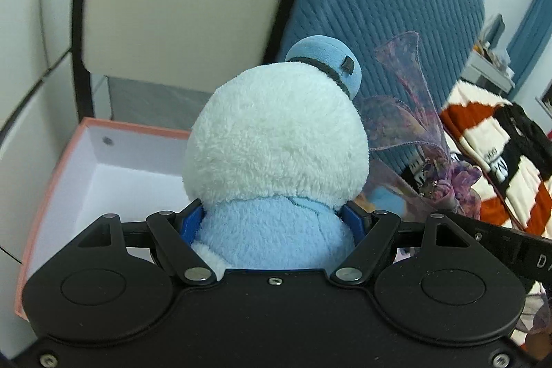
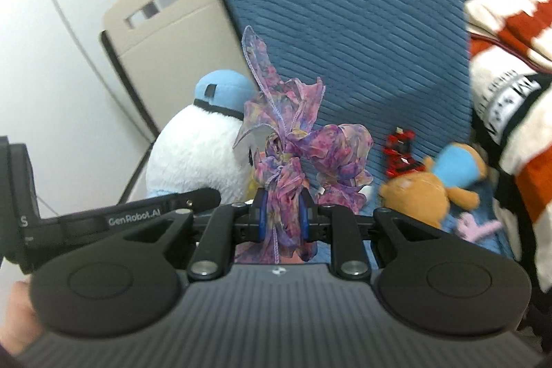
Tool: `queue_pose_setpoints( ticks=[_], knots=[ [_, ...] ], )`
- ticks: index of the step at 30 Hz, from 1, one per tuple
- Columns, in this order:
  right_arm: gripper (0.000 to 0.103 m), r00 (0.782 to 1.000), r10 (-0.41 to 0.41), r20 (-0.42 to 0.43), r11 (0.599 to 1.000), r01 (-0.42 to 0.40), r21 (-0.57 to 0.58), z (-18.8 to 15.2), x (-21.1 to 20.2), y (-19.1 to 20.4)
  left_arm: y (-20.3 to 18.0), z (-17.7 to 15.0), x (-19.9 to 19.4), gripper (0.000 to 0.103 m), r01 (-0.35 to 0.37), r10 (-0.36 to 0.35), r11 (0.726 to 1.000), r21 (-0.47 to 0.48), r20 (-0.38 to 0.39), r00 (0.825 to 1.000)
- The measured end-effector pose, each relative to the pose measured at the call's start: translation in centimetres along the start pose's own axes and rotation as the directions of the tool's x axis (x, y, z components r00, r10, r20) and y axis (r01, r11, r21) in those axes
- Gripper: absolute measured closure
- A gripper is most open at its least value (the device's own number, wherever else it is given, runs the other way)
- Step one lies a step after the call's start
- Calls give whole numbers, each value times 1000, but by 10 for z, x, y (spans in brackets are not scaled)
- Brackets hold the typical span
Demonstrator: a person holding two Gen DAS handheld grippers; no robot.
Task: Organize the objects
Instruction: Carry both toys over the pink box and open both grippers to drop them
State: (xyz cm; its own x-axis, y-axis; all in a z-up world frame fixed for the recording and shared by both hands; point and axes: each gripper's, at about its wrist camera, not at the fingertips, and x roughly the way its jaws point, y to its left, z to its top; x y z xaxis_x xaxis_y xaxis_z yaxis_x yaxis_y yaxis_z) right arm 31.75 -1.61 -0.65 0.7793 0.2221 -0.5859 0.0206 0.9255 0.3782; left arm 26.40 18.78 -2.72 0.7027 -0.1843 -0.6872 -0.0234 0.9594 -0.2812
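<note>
We are looking across the blue ribbed cushion (image 2: 345, 23), and at its left edge the open pink box (image 1: 51, 181) is waiting, white inside. Our left gripper (image 1: 276, 219) is clamping the white plush duck (image 1: 276, 140) around its blue-clad body, holding it above the box's right side. Our right gripper (image 2: 281, 216) is pinching the purple floral scarf (image 2: 293, 140) between tightly closed jaws. We are judging this the carrying step; next, we are needing to lower the duck into the box, then let the scarf follow.
</note>
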Motion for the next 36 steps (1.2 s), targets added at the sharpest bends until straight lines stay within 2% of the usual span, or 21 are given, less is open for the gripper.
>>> queue_pose_setpoints(
  ticks=[7,12,18,25,29,35,36],
  knots=[
    [81,997,61,-39,998,-62,-25,-7,37,37,58,11,-5,27,-63,65,997,-53,29,997],
    [81,993,74,-97,996,-79,-47,-20,72,58,96,3,4,27,-99,99,992,-73,6,995],
    [80,985,57,-160,994,-70,-79,-41,115,77,136,-8,28,27,-123,118,988,-98,-58,991],
    [80,973,15,-232,997,-32,-71,-68,156,79,168,-18,52,27,-149,136,983,-109,-118,984],
    [80,964,-4,-266,997,-17,-78,-80,173,77,173,-26,64,27,-168,150,978,-125,-140,979],
    [78,961,-9,-277,995,-17,-94,-82,174,81,187,-32,63,26,-175,152,974,-144,-154,976],
    [73,961,-7,-277,995,-20,-96,-80,176,80,188,-32,63,25,-175,152,974,-145,-156,976]
  ],
)
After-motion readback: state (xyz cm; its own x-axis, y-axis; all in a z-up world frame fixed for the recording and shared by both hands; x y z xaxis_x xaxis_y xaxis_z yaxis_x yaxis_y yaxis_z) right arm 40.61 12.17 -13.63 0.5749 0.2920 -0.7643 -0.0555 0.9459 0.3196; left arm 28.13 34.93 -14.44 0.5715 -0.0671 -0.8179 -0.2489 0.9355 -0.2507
